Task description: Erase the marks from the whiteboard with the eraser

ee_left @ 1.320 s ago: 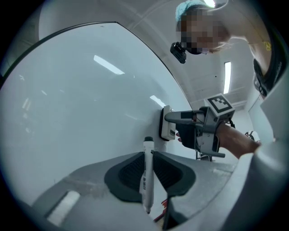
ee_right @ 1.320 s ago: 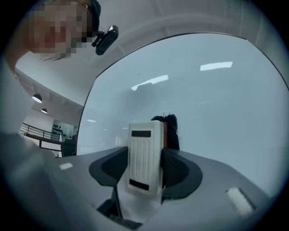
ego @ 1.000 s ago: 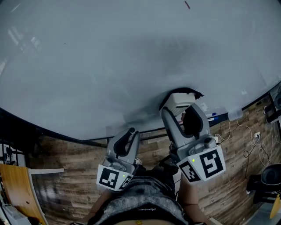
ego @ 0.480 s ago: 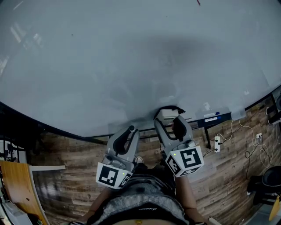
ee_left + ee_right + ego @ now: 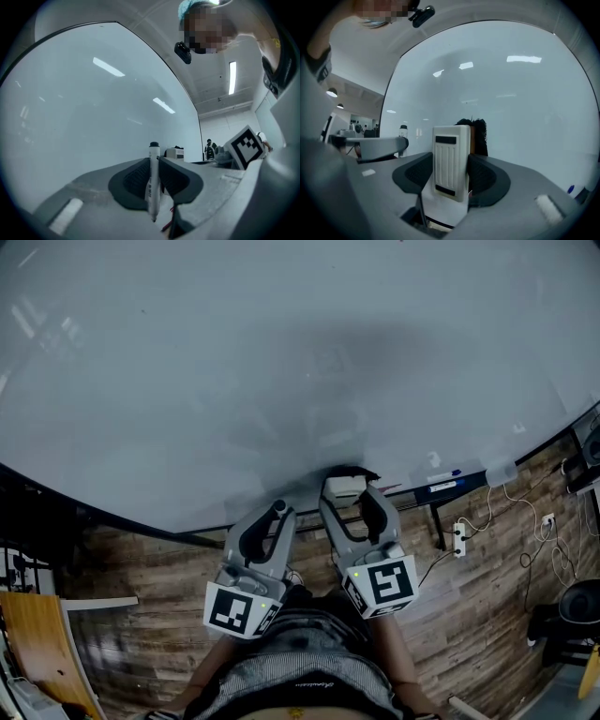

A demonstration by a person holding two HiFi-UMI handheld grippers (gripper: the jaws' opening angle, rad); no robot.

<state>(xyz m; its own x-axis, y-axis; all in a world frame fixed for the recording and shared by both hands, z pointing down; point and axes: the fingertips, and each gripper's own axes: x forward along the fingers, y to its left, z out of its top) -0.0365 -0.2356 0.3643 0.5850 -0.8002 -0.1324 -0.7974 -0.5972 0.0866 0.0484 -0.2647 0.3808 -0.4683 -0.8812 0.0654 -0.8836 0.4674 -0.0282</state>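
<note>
Now, eraser [image 5: 451, 159] clamped between right tongs [image 5: 345, 491], low by whiteboard [image 5: 234, 381], contact unclear

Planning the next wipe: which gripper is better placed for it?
Right. The right gripper is shut on the white ribbed eraser with black felt, beside the pale whiteboard; the left gripper holds only a white marker pen.
</note>
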